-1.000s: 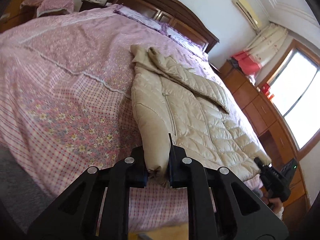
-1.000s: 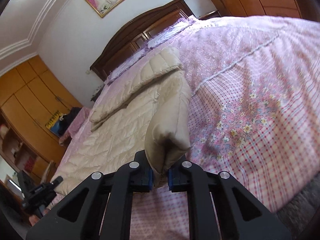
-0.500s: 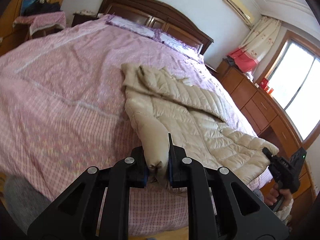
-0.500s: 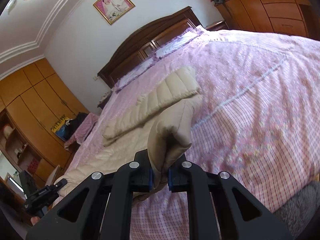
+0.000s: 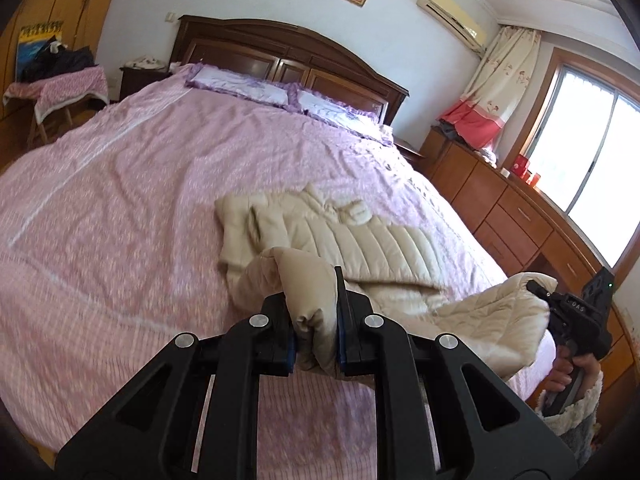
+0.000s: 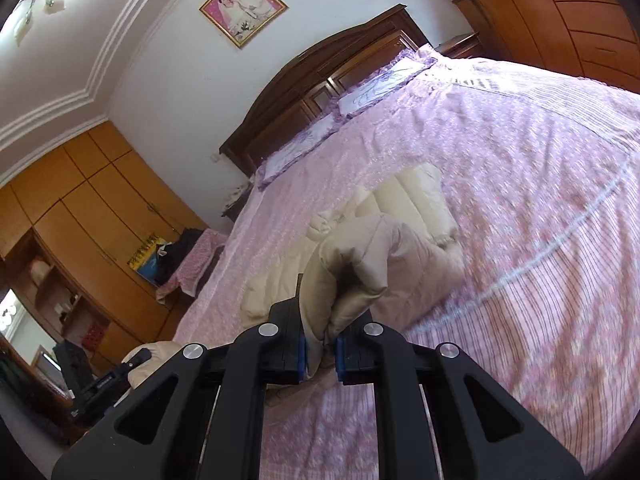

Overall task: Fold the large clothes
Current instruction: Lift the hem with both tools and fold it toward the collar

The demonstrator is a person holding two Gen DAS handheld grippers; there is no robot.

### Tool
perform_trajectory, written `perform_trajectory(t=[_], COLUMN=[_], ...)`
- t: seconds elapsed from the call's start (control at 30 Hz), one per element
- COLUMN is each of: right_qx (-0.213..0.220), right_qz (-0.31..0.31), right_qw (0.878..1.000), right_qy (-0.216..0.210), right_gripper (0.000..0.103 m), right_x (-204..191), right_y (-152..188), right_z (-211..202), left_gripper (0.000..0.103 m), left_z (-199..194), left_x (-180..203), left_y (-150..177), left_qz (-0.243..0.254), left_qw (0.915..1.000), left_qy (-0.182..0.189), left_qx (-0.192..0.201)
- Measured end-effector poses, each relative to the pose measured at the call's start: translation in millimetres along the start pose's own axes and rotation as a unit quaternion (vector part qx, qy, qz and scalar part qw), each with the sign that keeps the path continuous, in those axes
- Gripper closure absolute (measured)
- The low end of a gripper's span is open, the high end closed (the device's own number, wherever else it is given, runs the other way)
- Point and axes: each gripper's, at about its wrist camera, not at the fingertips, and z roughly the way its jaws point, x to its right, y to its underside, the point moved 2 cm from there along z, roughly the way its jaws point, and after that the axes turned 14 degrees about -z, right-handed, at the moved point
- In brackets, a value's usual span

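A: From the left wrist, what's in hand?

B: The left gripper (image 5: 316,340) is clamped narrow on a puffy corner of the beige down jacket (image 5: 384,252). The collar end lies flat near the middle of the bed (image 5: 120,200), toward the headboard (image 5: 288,60); the hem end is lifted off the foot edge. At the right of this view the right gripper (image 5: 576,316) pinches the other hem corner, so the hem hangs between the two.

A: And the right wrist?

B: The right gripper (image 6: 320,354) is closed on a bunched fold of the jacket (image 6: 416,200), fabric bulging above the pads. The rest trails toward the pillows (image 6: 372,84). The left gripper (image 6: 108,380) shows at the lower left with a pale corner of the jacket against it.

A: How will it handle?

B: I'd judge it light, soft and springy. The quilted shell looks slick, so a thin pinch could slip; the thick hem corners are the right hold. Trapped air may make the fold puff back open, so it likely needs pressing down once the hem is laid over the collar.
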Motion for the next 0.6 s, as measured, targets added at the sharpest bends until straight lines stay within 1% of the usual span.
perform_trajectory(t=[0.07,0.17,0.2,0.27,0.4,0.53,0.6], right_qx=[-0.009,-0.018,-0.020,-0.023,-0.024,-0.032,-0.040], right_qz=[0.003,0.030,0.043,0.048,0.013,0.006,0.008], right_qw=[1.000,0.999,0.998,0.998,1.000,0.999,0.999], right_qy=[-0.009,-0.027,-0.029,-0.033,0.002,0.011,0.013], right_gripper=[0.091,0.091,0.091,0.091,0.091,0.092,0.092], right_x=[3,17,24,30,29,35,43], right_y=[-13,-28,-34,-44,-67,-84,-93], right_z=[11,30,38,50,75,108,133], left_gripper=[0.089,0.089,0.089,0.089,0.089,0.088,0.088], left_z=[11,30,37,47,79,118,142], left_x=[2,3,4,8,16,16,12], left_y=[-15,-35,-41,-49,-71,-95,-106], left_qz=[-0.006,-0.023,-0.024,-0.018,-0.008,-0.015,-0.018], left_qw=[1.0000,0.9995,0.9994,0.9996,0.9999,0.9997,0.9993], left_qy=[0.001,0.011,0.012,0.009,-0.001,-0.011,-0.016], left_qx=[-0.006,-0.020,-0.021,-0.017,-0.010,-0.019,-0.028])
